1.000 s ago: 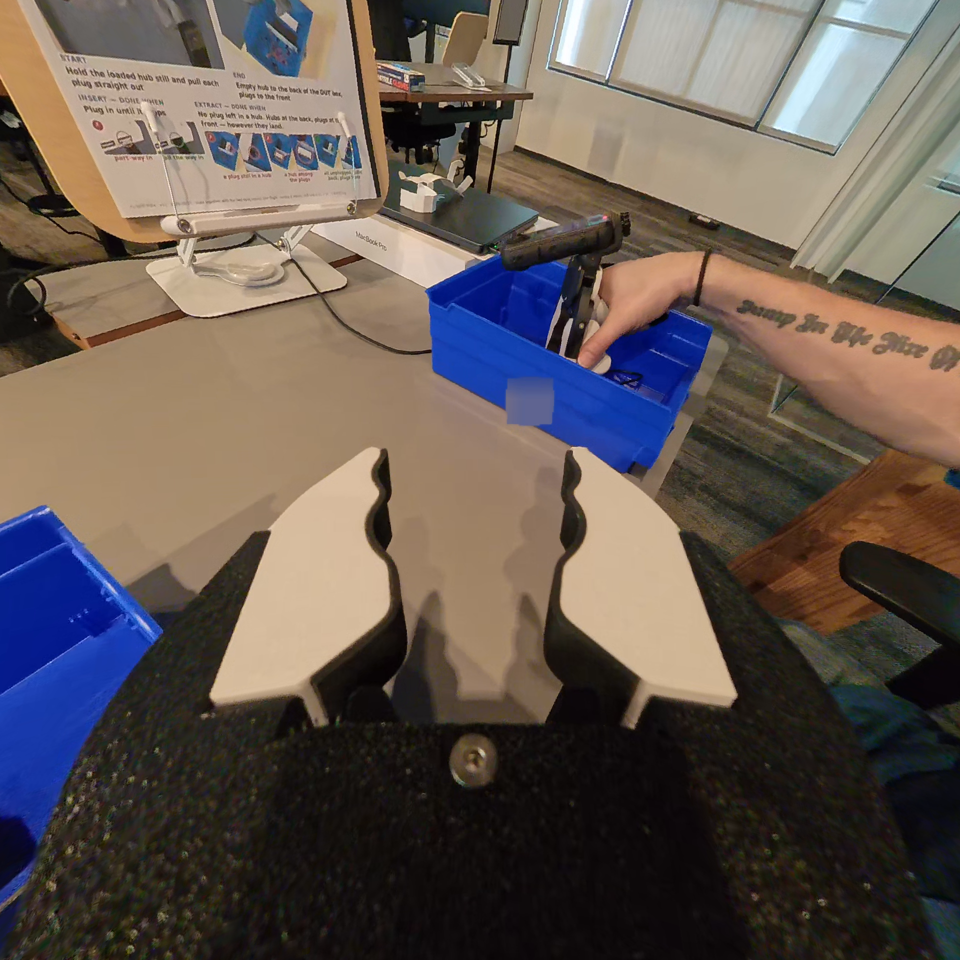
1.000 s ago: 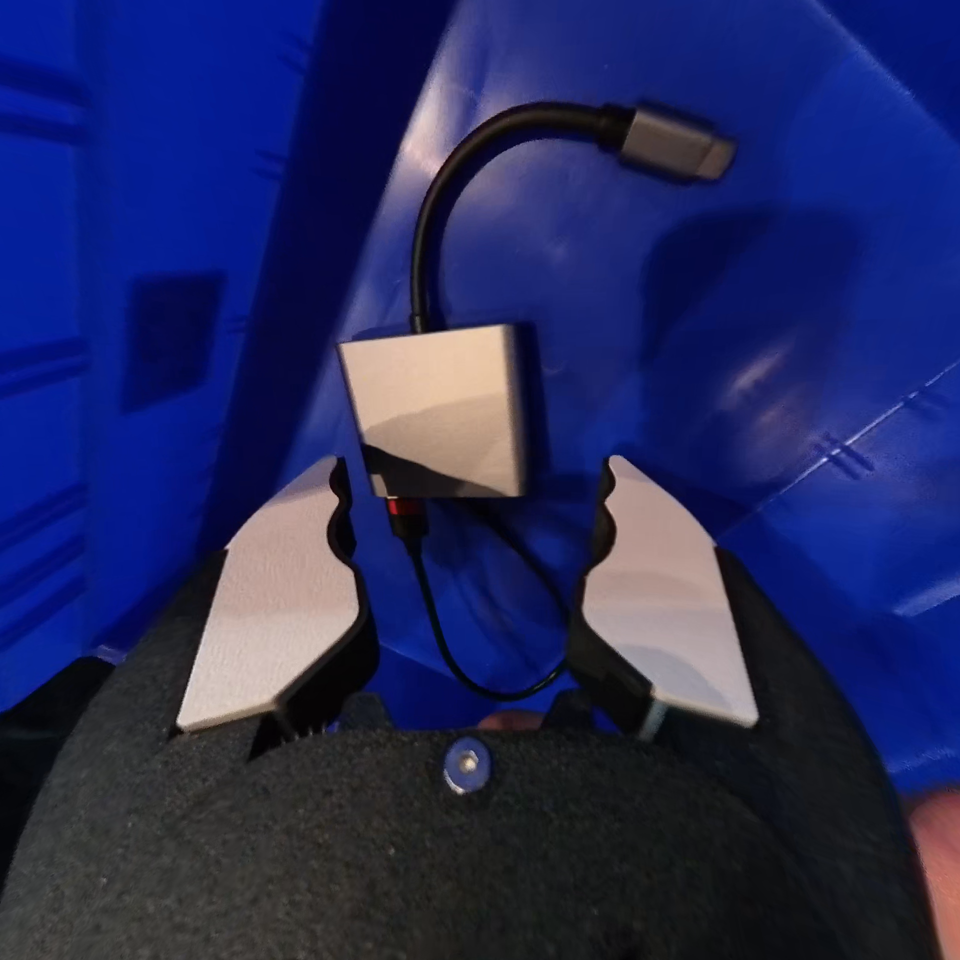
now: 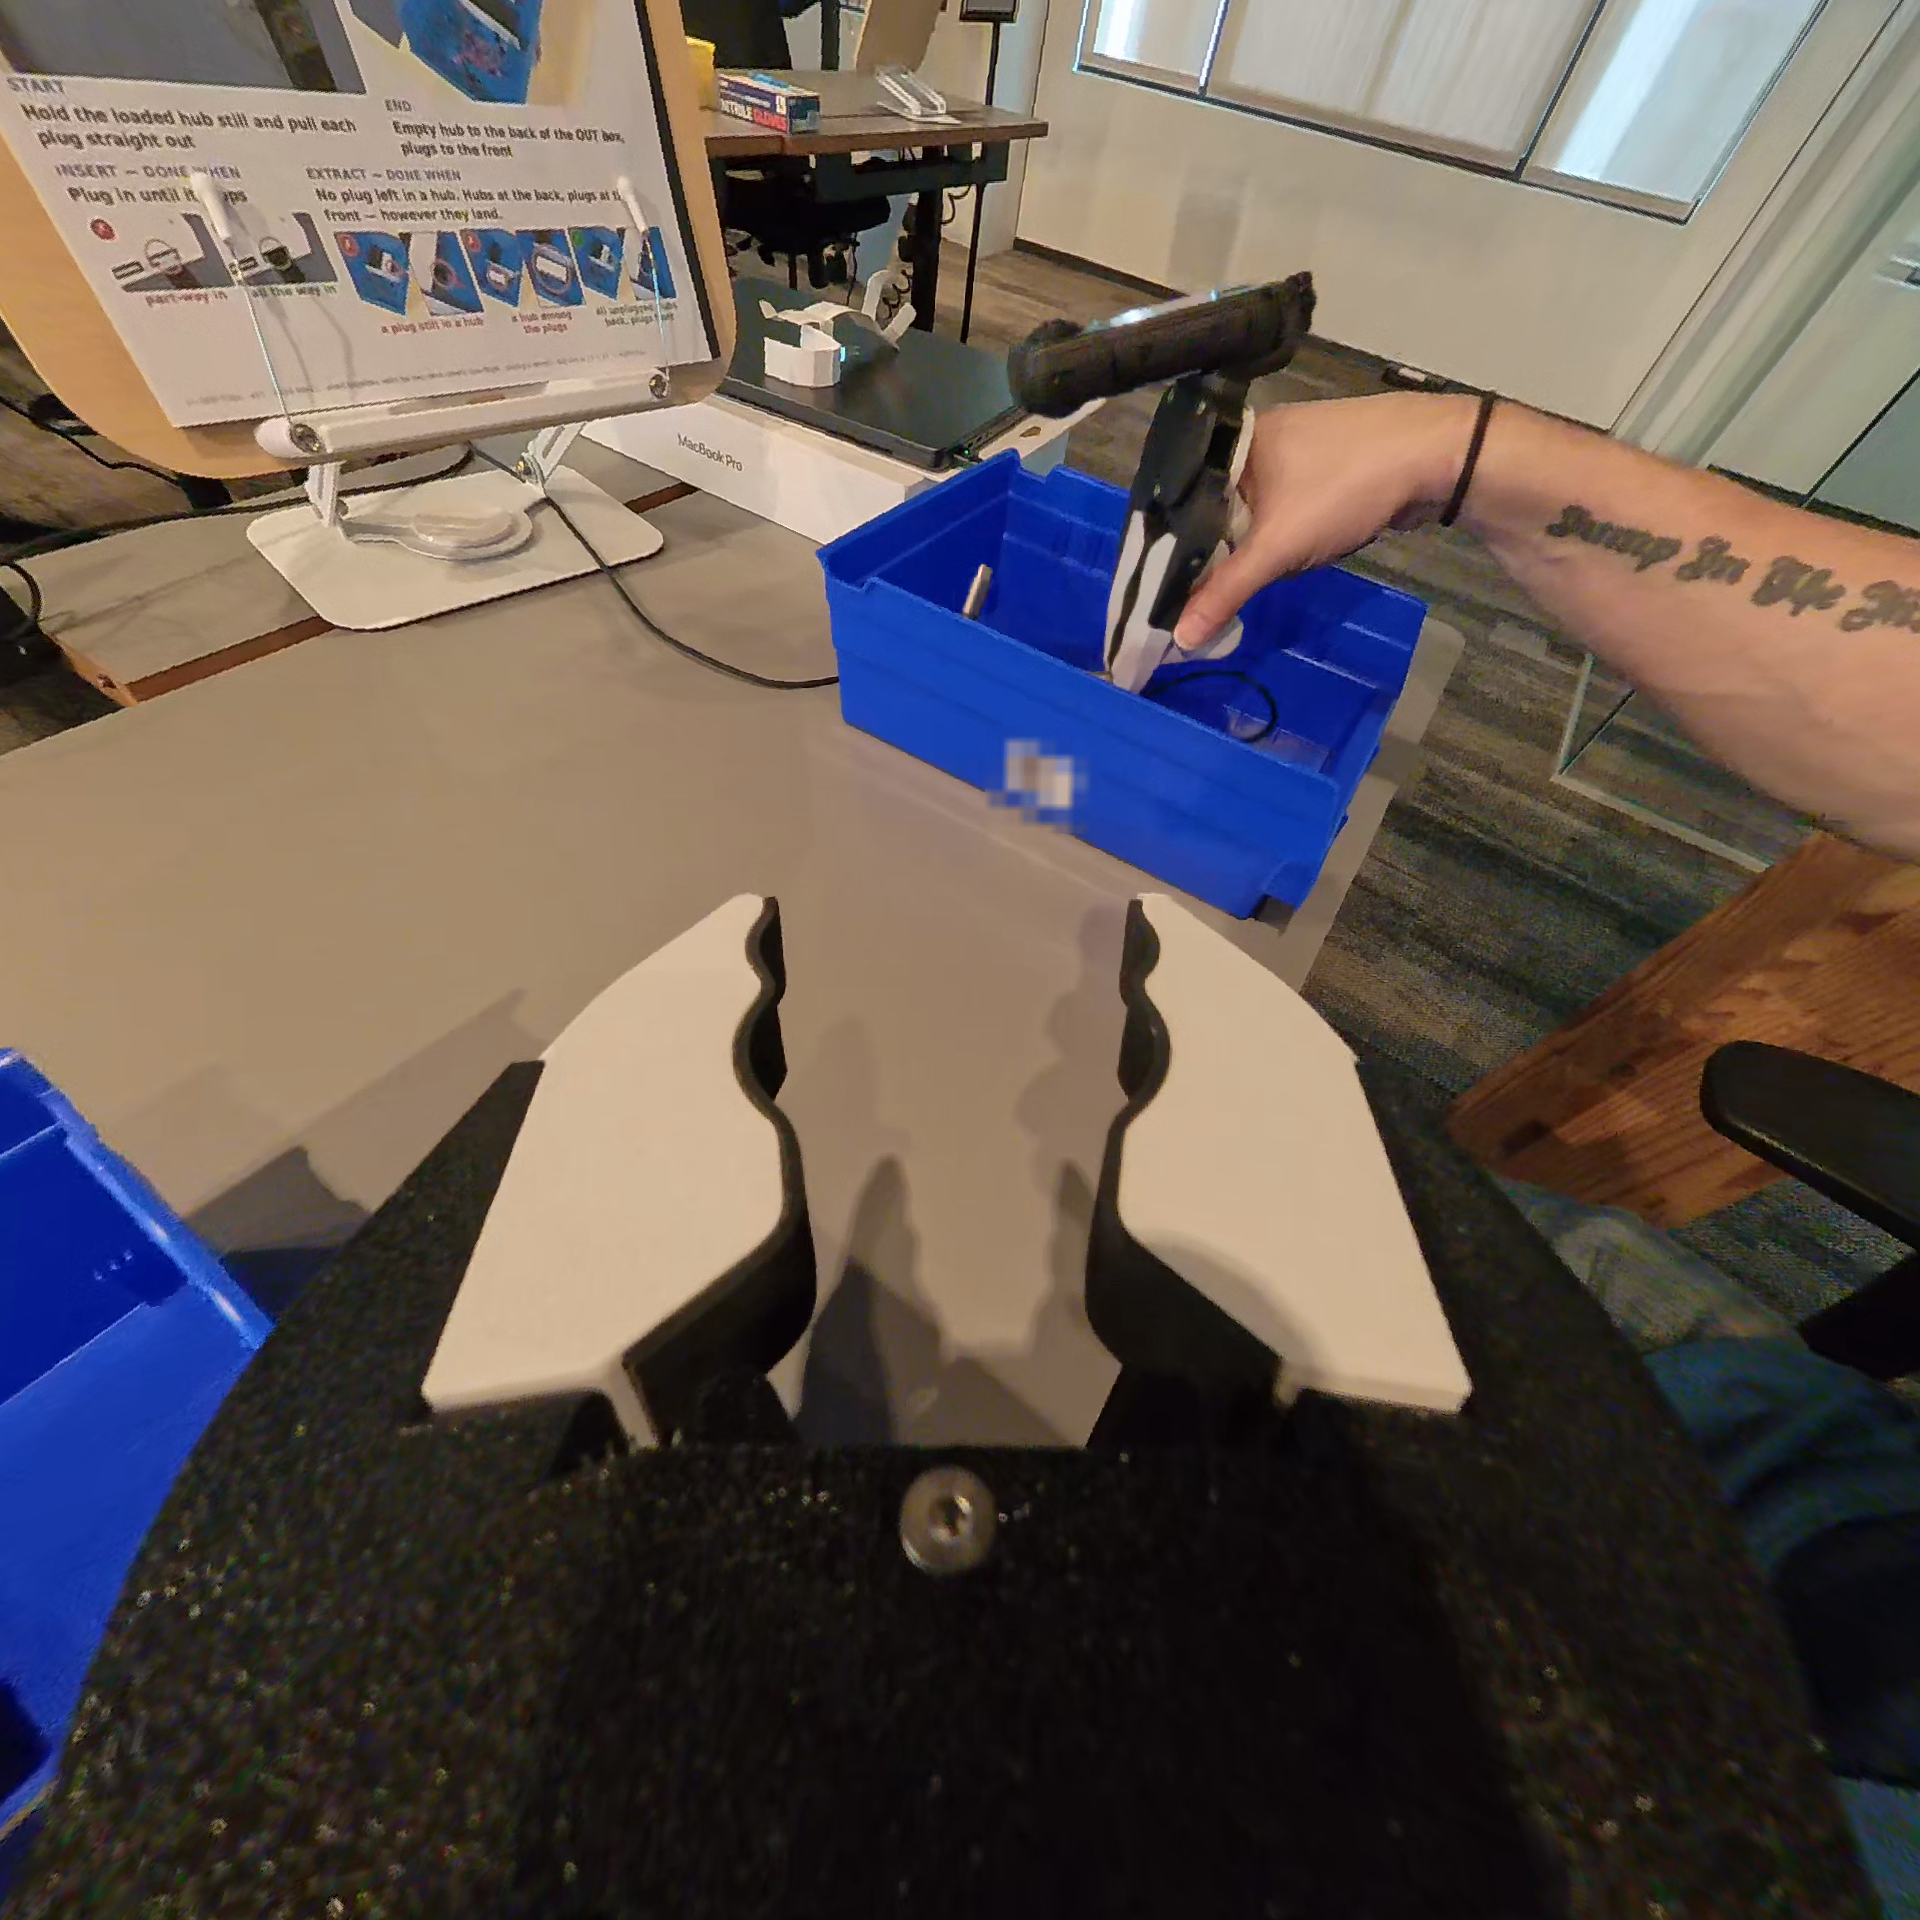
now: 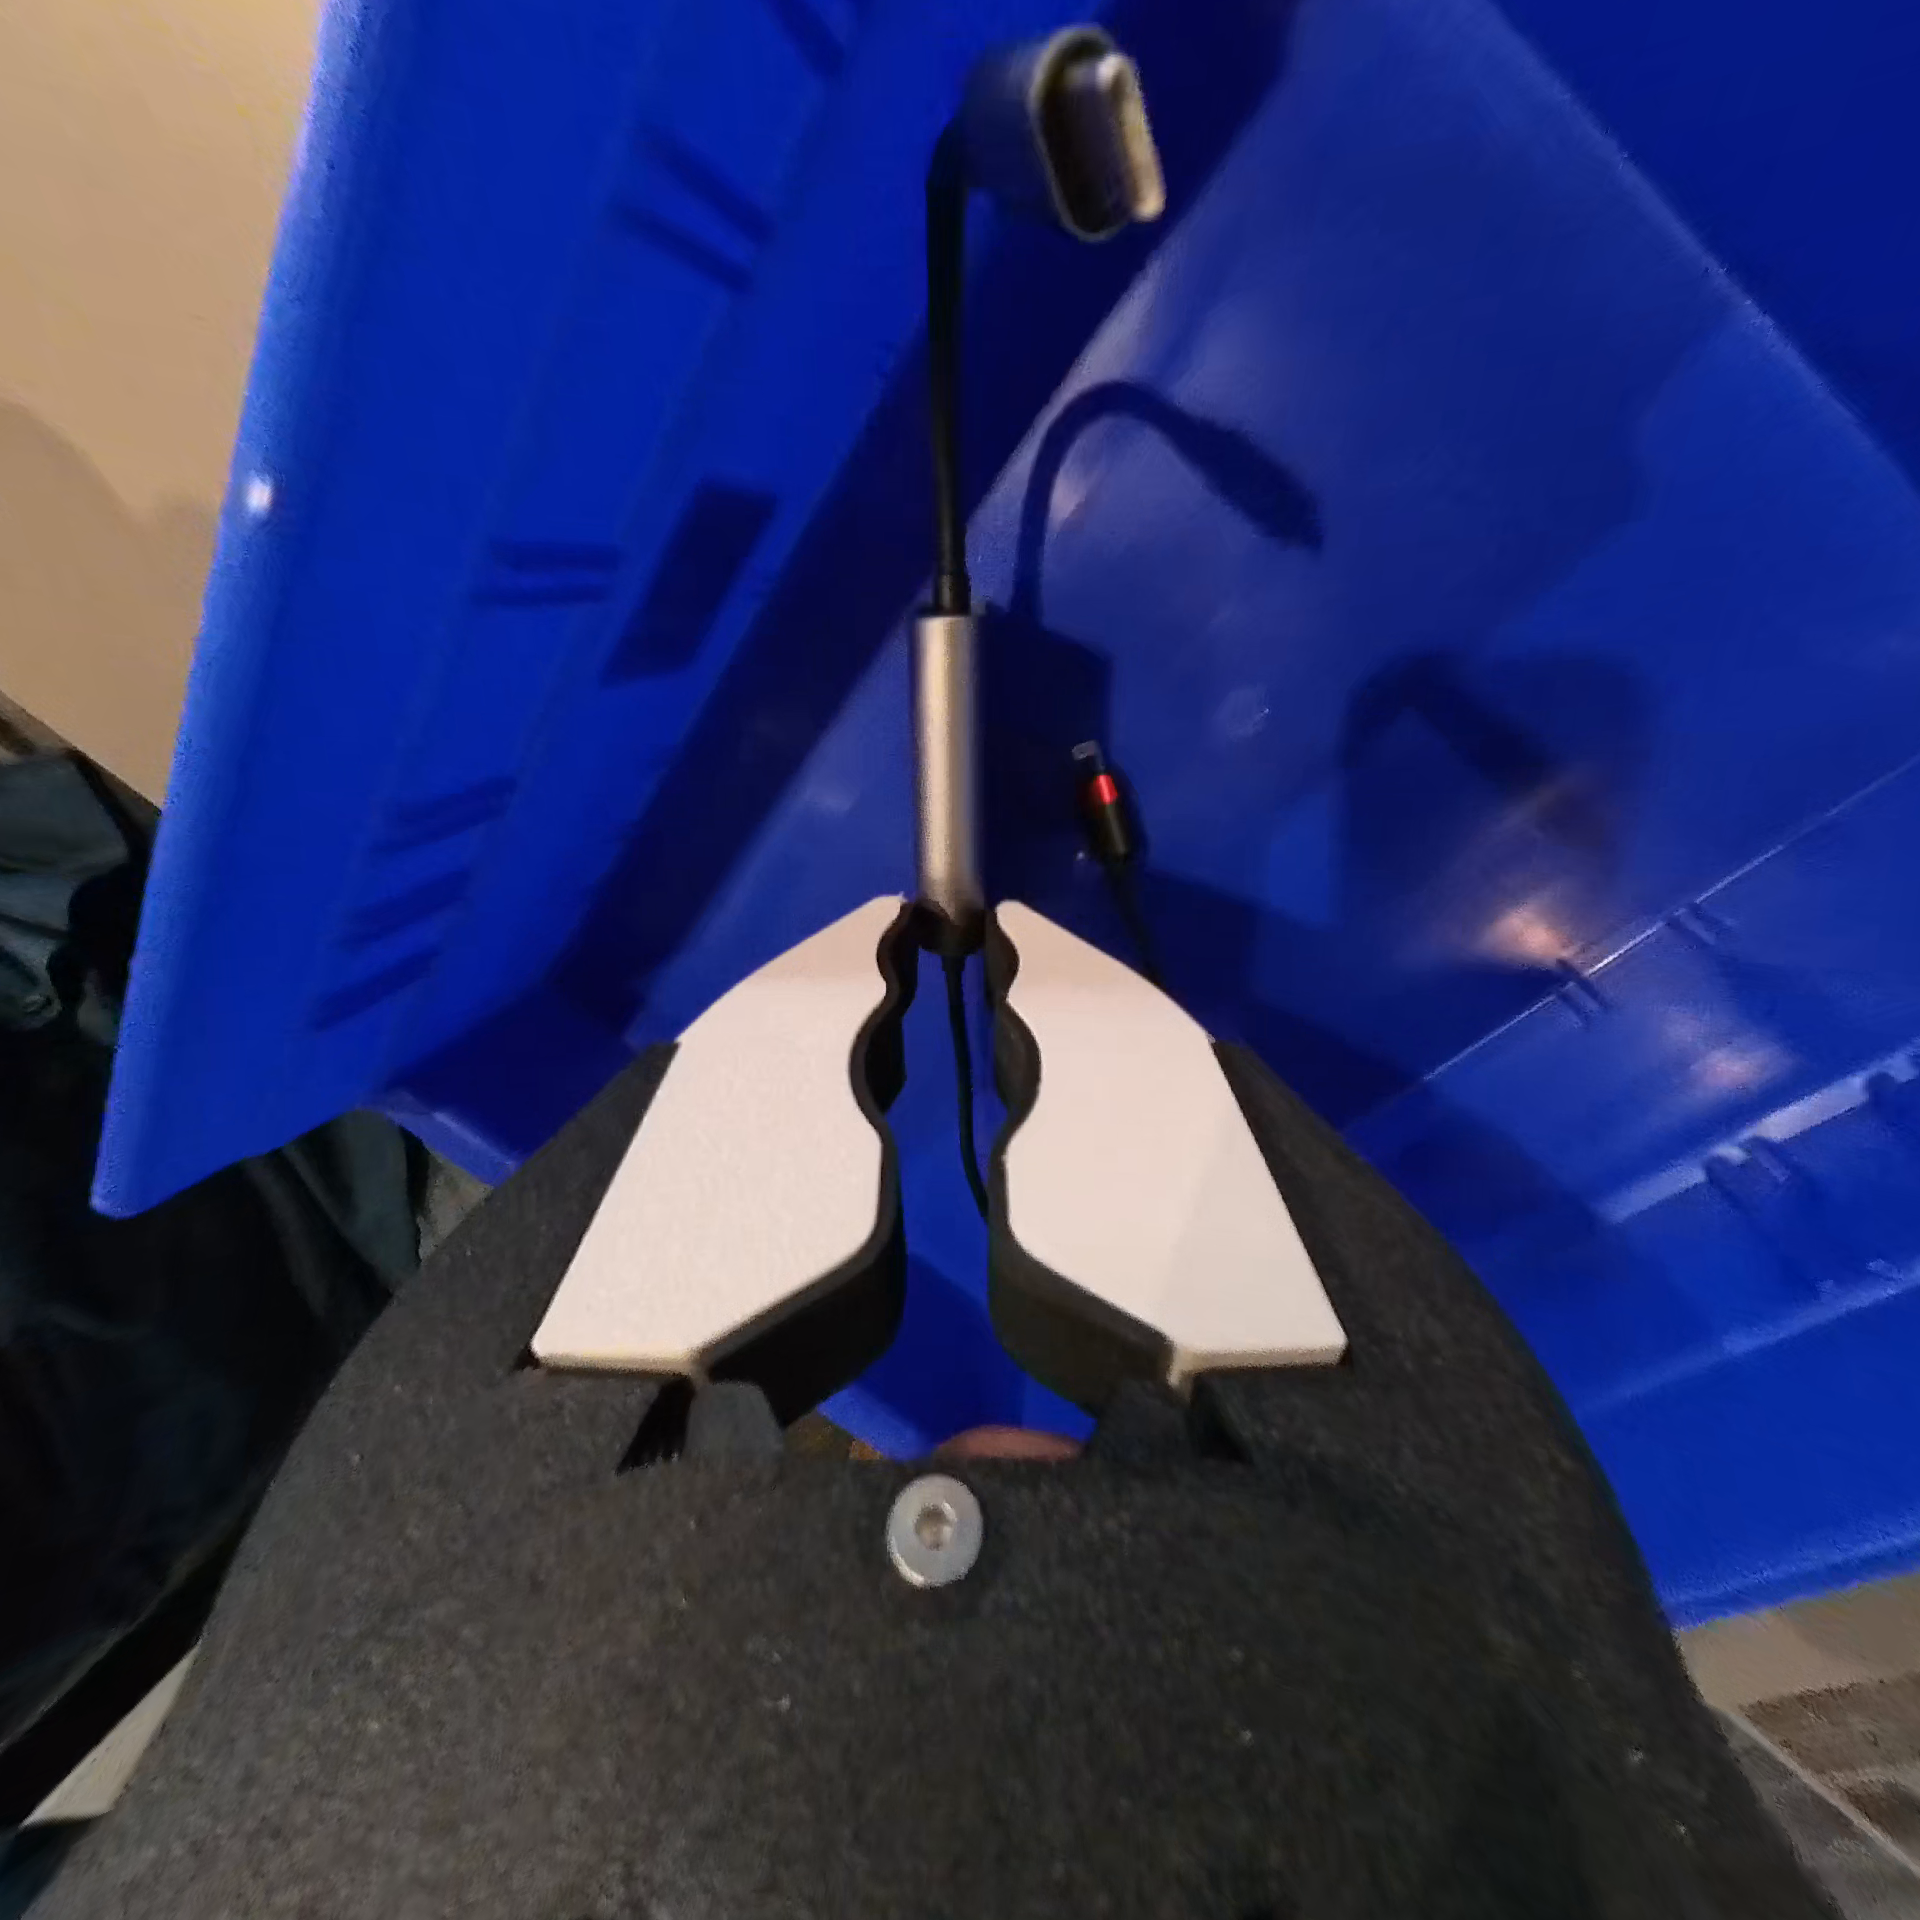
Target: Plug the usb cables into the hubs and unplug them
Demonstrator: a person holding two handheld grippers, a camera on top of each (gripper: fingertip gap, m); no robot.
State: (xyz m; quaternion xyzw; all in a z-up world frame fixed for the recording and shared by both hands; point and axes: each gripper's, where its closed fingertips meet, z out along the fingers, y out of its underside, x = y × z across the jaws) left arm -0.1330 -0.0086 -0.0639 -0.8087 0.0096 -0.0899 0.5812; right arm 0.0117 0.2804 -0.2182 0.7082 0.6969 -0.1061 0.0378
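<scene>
My right gripper [image 4: 948, 920] is shut on the near end of a silver hub [image 4: 943, 769], which I see edge-on inside the blue bin [image 4: 520, 520]. The hub's black pigtail runs up to a silver plug [image 4: 1101, 130]. A thin black cable [image 4: 961, 1081] runs back between the fingers. A red-collared plug [image 4: 1103, 805] hangs loose to the right of the hub. In the left wrist view the right gripper [image 3: 1143, 644] reaches down into the bin [image 3: 1039, 748] at the table's far right. My left gripper [image 3: 951, 935] is open and empty above the grey table [image 3: 416, 883].
A second blue bin [image 3: 83, 1299] sits at the near left. An instruction board on a white stand [image 3: 343, 208] stands at the back left, with a laptop [image 3: 883, 384] behind the far bin. The table edge and a black chair arm [image 3: 1818, 1122] lie to the right.
My right gripper has closed on the hub, which lay flat between open fingers before and now stands edge-on, raised off the bin floor. The left gripper stays open over the table.
</scene>
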